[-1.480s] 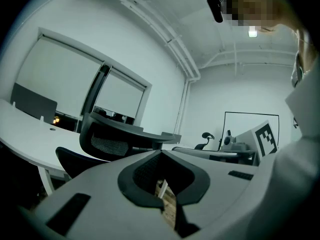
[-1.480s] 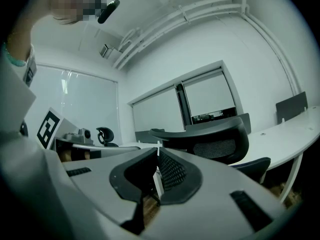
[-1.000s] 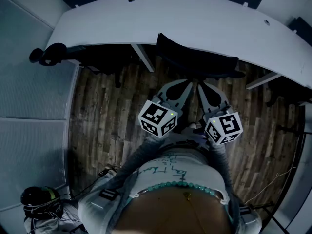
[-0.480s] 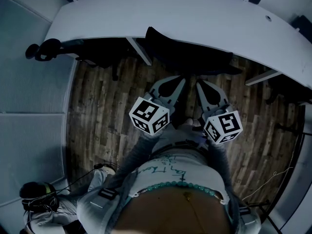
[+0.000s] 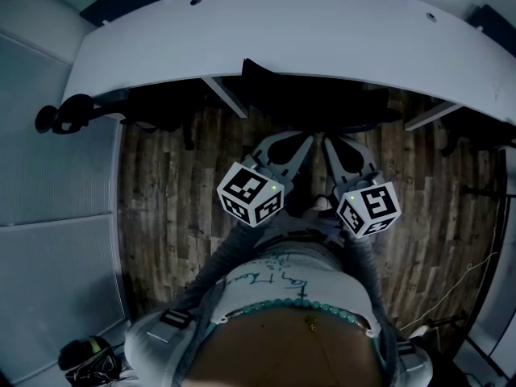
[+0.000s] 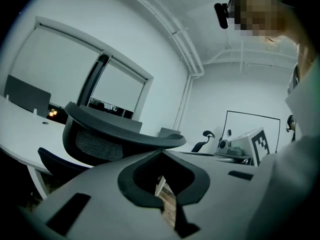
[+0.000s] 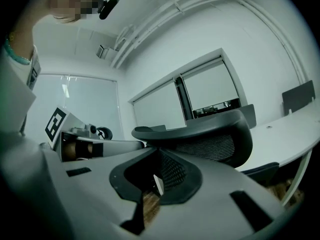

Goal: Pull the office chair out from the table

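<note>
Okay, head view: office chair (image 5: 314,99) half under white table (image 5: 282,39), seat hidden; left gripper (image 5: 300,138) & right gripper (image 5: 332,139) tips by its backrest (image 5: 355,107), contact unclear. Left gripper view: jaws shut, nothing btwn, backrest just ahead. Right gripper view: same, closed, empty.

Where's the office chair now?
In the head view's top centre, the office chair sits under the white table, just beyond the left gripper and right gripper.

Wood-plank floor (image 5: 165,192), grey wall panels (image 5: 56,192) at left.
</note>
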`<state>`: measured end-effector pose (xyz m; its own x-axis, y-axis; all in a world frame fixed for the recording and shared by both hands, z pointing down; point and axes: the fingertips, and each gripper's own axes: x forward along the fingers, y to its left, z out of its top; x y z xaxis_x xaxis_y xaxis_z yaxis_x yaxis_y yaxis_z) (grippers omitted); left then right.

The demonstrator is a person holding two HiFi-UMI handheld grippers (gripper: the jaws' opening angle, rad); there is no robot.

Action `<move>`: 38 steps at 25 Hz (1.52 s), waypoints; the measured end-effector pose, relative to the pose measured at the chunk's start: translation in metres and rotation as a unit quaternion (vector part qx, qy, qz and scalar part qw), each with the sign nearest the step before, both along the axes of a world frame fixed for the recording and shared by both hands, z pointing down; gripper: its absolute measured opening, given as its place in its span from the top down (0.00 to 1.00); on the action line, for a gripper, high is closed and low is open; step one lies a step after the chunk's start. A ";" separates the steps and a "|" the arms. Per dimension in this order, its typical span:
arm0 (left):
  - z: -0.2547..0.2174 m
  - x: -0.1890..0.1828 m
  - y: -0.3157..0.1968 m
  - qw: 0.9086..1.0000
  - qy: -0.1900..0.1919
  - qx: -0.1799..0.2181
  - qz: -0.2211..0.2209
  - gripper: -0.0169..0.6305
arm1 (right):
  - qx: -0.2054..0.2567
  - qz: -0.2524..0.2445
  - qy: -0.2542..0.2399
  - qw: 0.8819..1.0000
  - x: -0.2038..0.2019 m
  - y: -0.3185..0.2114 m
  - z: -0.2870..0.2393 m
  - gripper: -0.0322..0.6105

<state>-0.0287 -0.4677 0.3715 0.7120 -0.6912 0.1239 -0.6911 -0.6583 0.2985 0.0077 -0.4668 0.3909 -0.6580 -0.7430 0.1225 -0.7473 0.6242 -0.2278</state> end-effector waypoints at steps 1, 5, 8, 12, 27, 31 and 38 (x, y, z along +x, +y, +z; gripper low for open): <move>0.000 -0.003 -0.002 1.000 0.000 -0.001 0.008 0.96 | -0.002 0.009 0.000 1.000 -0.003 -0.001 0.000 0.92; 0.001 -0.013 -0.009 0.999 0.003 -0.005 0.046 0.96 | -0.007 0.044 0.001 0.999 -0.013 -0.006 0.001 0.92; 0.002 -0.016 -0.013 0.997 0.008 -0.009 0.074 0.96 | -0.009 0.068 0.003 0.998 -0.015 -0.010 0.001 0.92; 0.000 -0.015 -0.012 0.995 0.017 -0.009 0.102 0.96 | -0.010 0.094 0.012 0.995 -0.013 -0.010 0.001 0.92; -0.003 -0.024 -0.012 0.991 0.075 -0.027 0.109 0.96 | -0.017 0.088 -0.053 0.995 -0.007 -0.002 -0.007 0.92; -0.003 -0.026 -0.012 0.985 0.123 -0.053 0.111 0.95 | -0.026 0.081 -0.097 0.992 -0.007 -0.001 -0.010 0.90; -0.008 -0.033 -0.015 0.968 0.204 -0.096 0.106 0.77 | -0.056 0.068 -0.197 0.976 -0.006 -0.003 -0.018 0.69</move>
